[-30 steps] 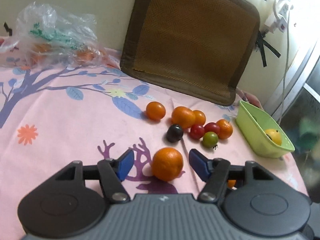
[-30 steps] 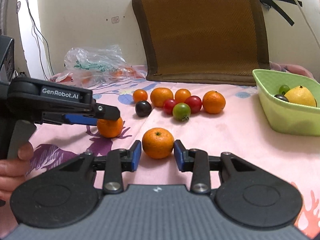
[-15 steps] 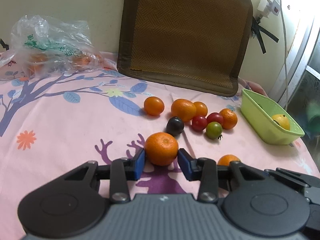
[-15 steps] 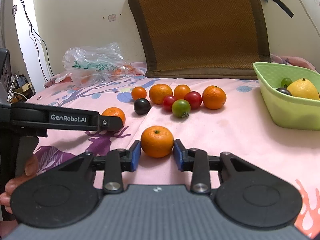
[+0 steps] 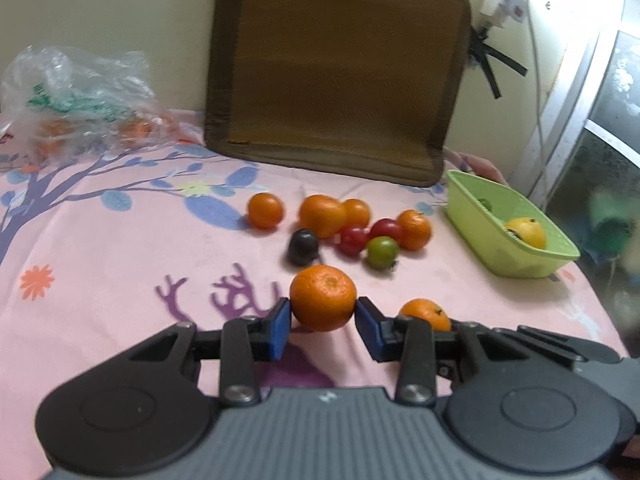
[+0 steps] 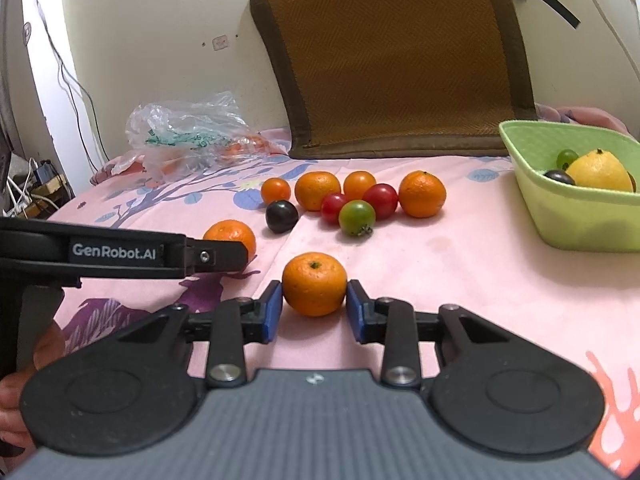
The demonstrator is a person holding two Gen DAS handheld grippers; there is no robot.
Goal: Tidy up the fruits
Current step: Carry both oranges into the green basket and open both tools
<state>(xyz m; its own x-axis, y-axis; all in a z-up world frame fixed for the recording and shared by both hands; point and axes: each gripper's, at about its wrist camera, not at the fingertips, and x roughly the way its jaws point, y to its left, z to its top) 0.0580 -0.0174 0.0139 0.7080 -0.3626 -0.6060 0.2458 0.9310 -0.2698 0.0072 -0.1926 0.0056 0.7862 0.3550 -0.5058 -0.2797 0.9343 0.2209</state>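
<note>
A: Why does each claw have a fruit in it?

B: I think both hands collect at the same time. The left claw (image 5: 323, 316) is pinching an orange (image 5: 323, 297) between its blue pads, and the right claw (image 6: 314, 305) is pinching a second orange (image 6: 314, 283) in the same way. Both grips sit at the widest part of the fruit, so it should not roll out.

A: Where should they go?

B: Probably into the green basket (image 6: 576, 216) at the right side, near the wall. It already holds a lemon (image 6: 598, 170) and two small round fruits. The other loose fruits, among them a dark plum (image 6: 282, 216) and a green tomato (image 6: 357, 218), lie in a group on the pink sheet (image 6: 460, 280) between the claws and the cushion (image 6: 396, 56).

A: What is different from one second ago?

B: The left claw was spread wide around its orange then; now its pads press on it. This orange now looks raised a little from the sheet, but I cannot say it surely. The right claw was already almost closed on its orange and has hardly moved.

A: And the plastic bag (image 6: 192, 136)?

B: It lies far at the left, untouched.
</note>
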